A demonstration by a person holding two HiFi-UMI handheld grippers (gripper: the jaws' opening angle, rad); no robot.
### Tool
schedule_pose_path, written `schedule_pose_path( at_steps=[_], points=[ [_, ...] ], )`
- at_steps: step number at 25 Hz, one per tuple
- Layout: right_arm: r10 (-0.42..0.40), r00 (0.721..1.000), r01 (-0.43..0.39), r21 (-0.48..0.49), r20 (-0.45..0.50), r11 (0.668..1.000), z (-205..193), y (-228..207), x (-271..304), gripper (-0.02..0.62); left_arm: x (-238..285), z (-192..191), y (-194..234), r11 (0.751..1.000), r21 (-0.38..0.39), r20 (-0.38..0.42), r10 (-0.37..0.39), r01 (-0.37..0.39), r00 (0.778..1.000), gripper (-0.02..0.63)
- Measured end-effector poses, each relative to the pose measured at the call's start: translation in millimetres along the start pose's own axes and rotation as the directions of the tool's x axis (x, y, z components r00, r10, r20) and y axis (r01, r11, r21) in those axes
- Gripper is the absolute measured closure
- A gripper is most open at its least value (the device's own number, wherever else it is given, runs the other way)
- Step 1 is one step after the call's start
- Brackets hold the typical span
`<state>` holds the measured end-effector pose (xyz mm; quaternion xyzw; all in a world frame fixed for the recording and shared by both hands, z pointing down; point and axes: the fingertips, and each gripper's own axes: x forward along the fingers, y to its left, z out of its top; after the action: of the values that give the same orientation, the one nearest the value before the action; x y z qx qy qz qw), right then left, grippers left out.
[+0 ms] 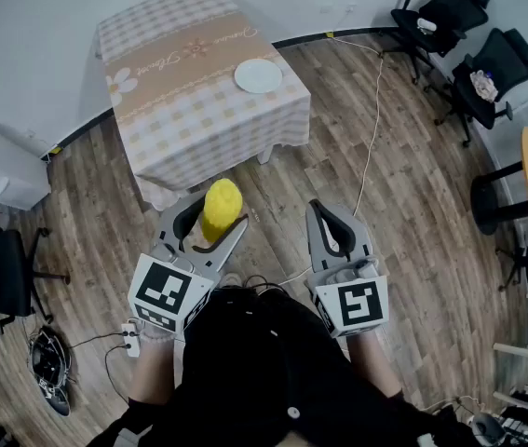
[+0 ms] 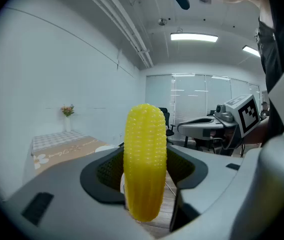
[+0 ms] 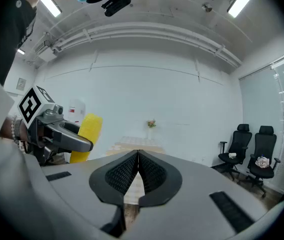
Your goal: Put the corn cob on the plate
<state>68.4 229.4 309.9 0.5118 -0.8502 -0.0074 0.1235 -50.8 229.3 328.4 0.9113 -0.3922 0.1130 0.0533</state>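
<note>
Yellow corn cob [image 1: 221, 209] clamped upright in my left gripper [image 1: 215, 216]; right gripper [image 1: 323, 214] closed, empty. Plate [image 1: 259, 75] on the table [image 1: 180, 110] well ahead, bare. Pickup done; carry and placement left.

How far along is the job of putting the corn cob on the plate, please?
Done: the corn cob is picked up, clamped upright in the left gripper. In hand: it is held over the floor, short of the table. Left: setting it on the empty plate. The right gripper is shut, empty.
</note>
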Motion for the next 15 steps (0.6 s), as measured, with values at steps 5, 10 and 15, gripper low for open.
schedule_pose_path(
  at_steps=[5, 10, 15],
  points=[
    [-0.005, 1.0, 0.005, 0.002, 0.0, 1.0, -1.3, -0.3, 0.6, 0.554, 1.3, -2.3, 0.0, 1.0, 0.003, -0.006, -0.004, 0.004, 1.0, 0.347],
    [-0.011, 1.0, 0.011, 0.01, -0.001, 1.0, -1.5, 0.6, 0.4, 0.554, 1.7, -3.3, 0.2, 1.0, 0.007, -0.007, -0.012, 0.012, 1.0, 0.347],
    [-0.023, 1.0, 0.023, 0.029, -0.001, 0.999, -0.8, 2.9, -0.2, 0.554, -0.3, -3.3, 2.0, 1.0, 0.012, -0.004, -0.027, 0.027, 1.0, 0.347]
  ],
)
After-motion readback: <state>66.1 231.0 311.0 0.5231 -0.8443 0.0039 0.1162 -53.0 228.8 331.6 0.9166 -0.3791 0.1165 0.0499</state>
